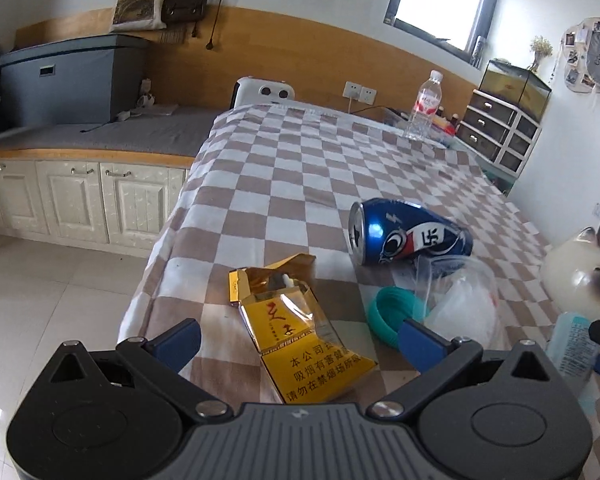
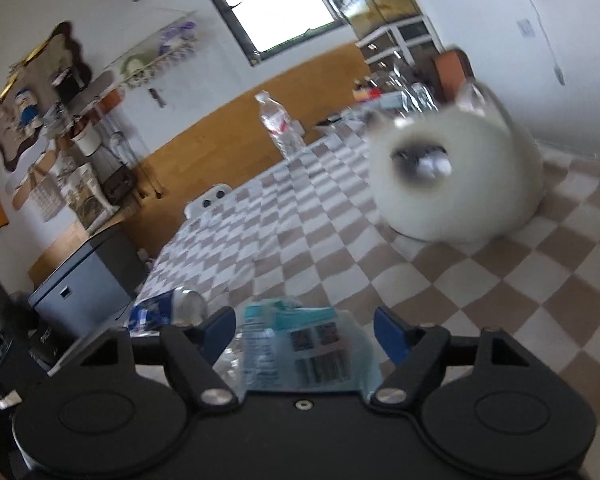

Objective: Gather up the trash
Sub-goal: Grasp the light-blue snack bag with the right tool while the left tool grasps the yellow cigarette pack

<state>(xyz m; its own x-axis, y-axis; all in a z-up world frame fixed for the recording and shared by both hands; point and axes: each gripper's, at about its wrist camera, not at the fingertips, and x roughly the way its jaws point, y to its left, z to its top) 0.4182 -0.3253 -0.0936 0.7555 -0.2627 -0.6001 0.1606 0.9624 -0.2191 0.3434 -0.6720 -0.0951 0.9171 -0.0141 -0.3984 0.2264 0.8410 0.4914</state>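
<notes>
Your left gripper [image 1: 300, 338] stands wide open over the near edge of the checked cloth [image 1: 300, 168], and between its blue fingers [image 1: 178, 342] lies one crumpled yellow cigarette pack [image 1: 300, 344], flat on the cloth, neither pad touching it. Only this view shows the pack's writing: red brush characters on the front and, below them, lines of printed Chinese health-warning text. Just ahead and to the right of that gripper sit one teal ring-shaped lid [image 1: 392, 312] and a clear plastic bag [image 1: 464, 300], and beyond them one dented blue drink can [image 1: 410, 232] on its side, showing a red, white and blue emblem and the character 乐. Far ahead stands one upright water bottle [image 1: 424, 106] with a red label too small to read. Your right gripper [image 2: 304, 330] has a pale blue crumpled plastic bottle [image 2: 300, 348] between its fingers, whose label carries a barcode and two QR squares, its fine print blurred; its jaws are partly closed around it, but you cannot tell whether the pads press on it. The right view is motion-blurred; it alone shows the can's silver end [image 2: 188, 304] just left of that gripper and, ahead to the right, a round white cat-shaped object [image 2: 456, 180] large on the cloth, which the left view catches only at its right edge.
</notes>
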